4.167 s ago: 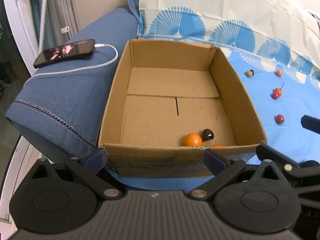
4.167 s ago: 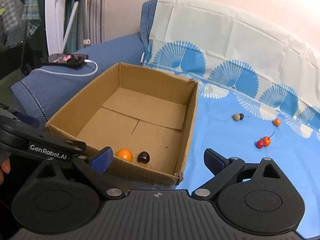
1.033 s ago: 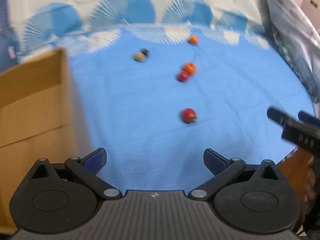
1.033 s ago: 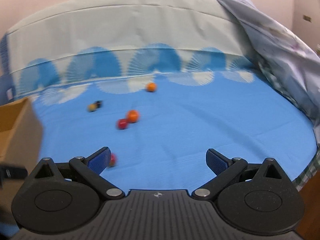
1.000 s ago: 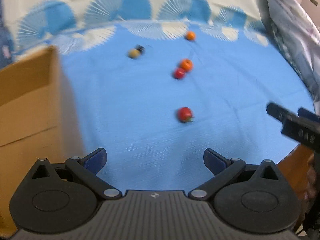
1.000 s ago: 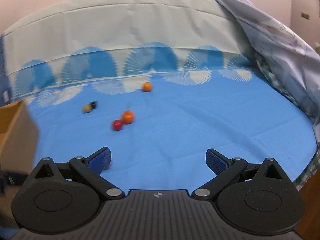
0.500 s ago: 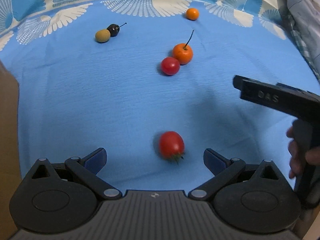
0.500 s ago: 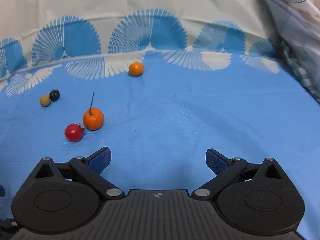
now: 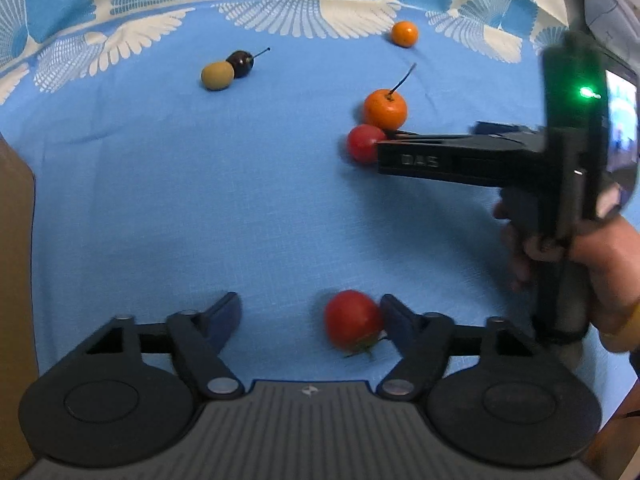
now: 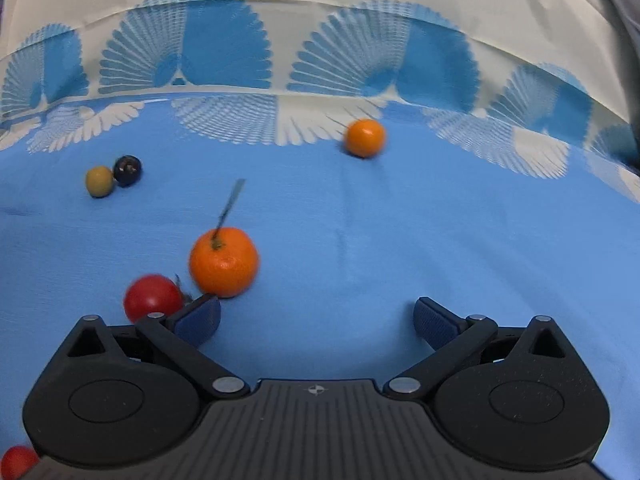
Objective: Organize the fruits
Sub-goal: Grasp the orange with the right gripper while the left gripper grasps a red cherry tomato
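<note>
A red tomato [image 9: 352, 320] lies on the blue cloth between the fingers of my left gripper [image 9: 310, 318]. Its jaws are closing: the right pad touches the tomato, the left pad is still well apart from it. My right gripper [image 10: 318, 316] is open with only cloth between its fingers. Its left finger [image 10: 198, 316] sits just in front of a stemmed orange fruit [image 10: 224, 266] and a second red tomato [image 10: 152, 298]. In the left wrist view the right gripper [image 9: 390, 146] reaches in from the right toward that pair.
Farther back lie a small orange fruit [image 10: 365, 137] and a yellow-green fruit [image 10: 99, 180] touching a dark one [image 10: 127, 170]. A cardboard box wall [image 9: 14, 240] stands at the left edge. A hand [image 9: 580, 256] holds the right gripper's handle.
My left gripper came down over the red tomato and its jaws narrowed around it. The right gripper moved forward and down to the orange fruit and the second tomato.
</note>
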Motion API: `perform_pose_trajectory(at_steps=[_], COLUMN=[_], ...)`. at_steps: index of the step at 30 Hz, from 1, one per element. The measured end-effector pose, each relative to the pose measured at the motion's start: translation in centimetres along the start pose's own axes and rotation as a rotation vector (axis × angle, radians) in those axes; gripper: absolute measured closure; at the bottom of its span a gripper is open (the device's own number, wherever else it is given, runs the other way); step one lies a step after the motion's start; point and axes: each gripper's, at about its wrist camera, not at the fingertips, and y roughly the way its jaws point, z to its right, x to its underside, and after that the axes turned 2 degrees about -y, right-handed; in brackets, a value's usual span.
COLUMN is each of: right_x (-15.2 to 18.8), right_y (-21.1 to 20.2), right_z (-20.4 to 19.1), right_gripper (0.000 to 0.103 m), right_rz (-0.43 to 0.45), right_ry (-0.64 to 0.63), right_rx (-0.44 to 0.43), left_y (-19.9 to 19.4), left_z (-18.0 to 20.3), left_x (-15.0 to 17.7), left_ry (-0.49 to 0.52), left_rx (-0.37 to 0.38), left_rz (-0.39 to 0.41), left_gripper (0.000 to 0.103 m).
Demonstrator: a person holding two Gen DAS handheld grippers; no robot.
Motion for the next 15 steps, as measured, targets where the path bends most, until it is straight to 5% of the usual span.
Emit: perform_pose_trajectory(at_steps=[7,11,15], right_x=[-1.0,-1.0,-0.9], right_y=[0.9,0.1,-0.7], right_z=[-1.1,-1.6,-1.2], right_gripper=[0.008,0.063,0.063], right_rz=[0.028,0.054,0.033], right_ry=[-0.016,-0.045,0.008], right_rx=[-0.056,-0.115,-0.099], left_y=[-0.6,-1.1,-1.5], left_z=[-0.2,-0.3,-0.5], left_x=[0.4,0.8,1.1], left_ry=[0.019,0.009,-0.001], left_rx=[0.003,-0.009,-0.002], left_rz=[0.023,0.024,0.010], left_gripper=[0.069,0.072,0.072])
